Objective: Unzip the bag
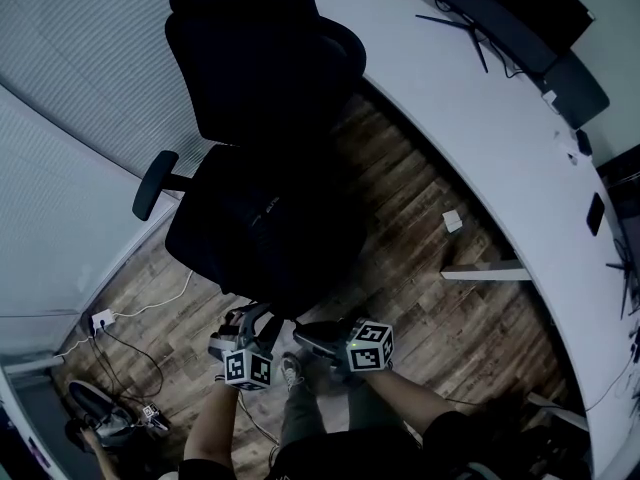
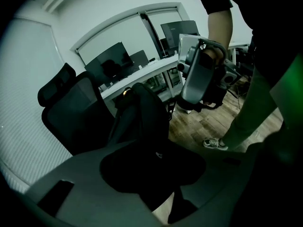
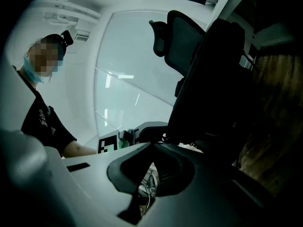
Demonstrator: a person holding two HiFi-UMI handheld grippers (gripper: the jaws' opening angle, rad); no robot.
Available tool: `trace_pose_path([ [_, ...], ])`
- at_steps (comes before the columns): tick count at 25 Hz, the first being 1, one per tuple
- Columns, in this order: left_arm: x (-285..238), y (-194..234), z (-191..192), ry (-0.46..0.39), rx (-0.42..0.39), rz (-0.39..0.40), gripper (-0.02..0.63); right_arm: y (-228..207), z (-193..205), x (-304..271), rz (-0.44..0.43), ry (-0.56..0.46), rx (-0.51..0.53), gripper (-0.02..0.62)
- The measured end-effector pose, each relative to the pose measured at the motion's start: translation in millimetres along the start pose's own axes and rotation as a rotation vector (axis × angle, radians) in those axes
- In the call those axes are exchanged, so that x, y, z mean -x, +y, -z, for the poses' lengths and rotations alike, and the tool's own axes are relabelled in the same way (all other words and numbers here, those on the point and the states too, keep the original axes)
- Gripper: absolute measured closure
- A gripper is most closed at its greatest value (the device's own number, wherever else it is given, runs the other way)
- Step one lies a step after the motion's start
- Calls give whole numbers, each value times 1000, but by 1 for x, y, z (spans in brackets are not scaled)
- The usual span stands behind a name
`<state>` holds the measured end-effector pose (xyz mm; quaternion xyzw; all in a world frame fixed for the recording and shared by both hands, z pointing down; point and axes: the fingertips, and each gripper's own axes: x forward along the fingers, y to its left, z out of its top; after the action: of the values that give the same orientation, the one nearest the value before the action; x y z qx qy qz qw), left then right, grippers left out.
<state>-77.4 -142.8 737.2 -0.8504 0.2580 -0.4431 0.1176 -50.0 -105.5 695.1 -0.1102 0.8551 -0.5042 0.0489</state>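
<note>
- Nearest, left gripper (image 1: pixel 250 320): jaws part-way apart, pointed at dark fabric.
- Right gripper (image 1: pixel 302 335): jaws closed together.
- Black bag (image 1: pixel 265 218) at 12 o'clock on chair (image 1: pixel 250 58) seat; small white label (image 2: pixel 158 154), unreadable.
- White desk (image 1: pixel 470 98) at 2 o'clock.

Just in front of the chair (image 1: pixel 262 168), the person's left forearm (image 1: pixel 212 420) angled the left gripper (image 1: pixel 243 323) downward with its jaws partly apart, while the right forearm (image 1: pixel 412 394) held the right gripper (image 1: pixel 308 336) level beside it, jaws closed together, both marker cubes facing up.
</note>
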Motion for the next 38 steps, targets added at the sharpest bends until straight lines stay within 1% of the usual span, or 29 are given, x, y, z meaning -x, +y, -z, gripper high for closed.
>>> trace_pose_path([
  [2, 0, 0, 1, 4, -22, -15, 462, 2, -4, -1, -7, -10, -17, 548],
  [4, 2, 2, 1, 11, -24, -31, 480, 3, -7, -2, -15, -20, -35, 548],
  [9, 7, 9, -7, 21, 15, -46, 502, 10, -16, 0, -31, -39, -78, 548],
  [11, 8, 9, -4, 29, 17, -51, 508, 12, -21, 1, -39, -52, -99, 548],
  [19, 13, 16, -6, 59, 49, -84, 528, 21, -42, 9, -90, -132, -217, 549],
  [25, 12, 17, -9, 90, 43, -100, 532, 22, -56, 20, -109, -146, -245, 549],
  [33, 11, 21, -17, 109, 102, -120, 537, 16, -77, 36, -110, -144, -255, 549],
  [38, 9, 22, -14, 128, 110, -138, 537, 13, -87, 42, -114, -139, -261, 549],
])
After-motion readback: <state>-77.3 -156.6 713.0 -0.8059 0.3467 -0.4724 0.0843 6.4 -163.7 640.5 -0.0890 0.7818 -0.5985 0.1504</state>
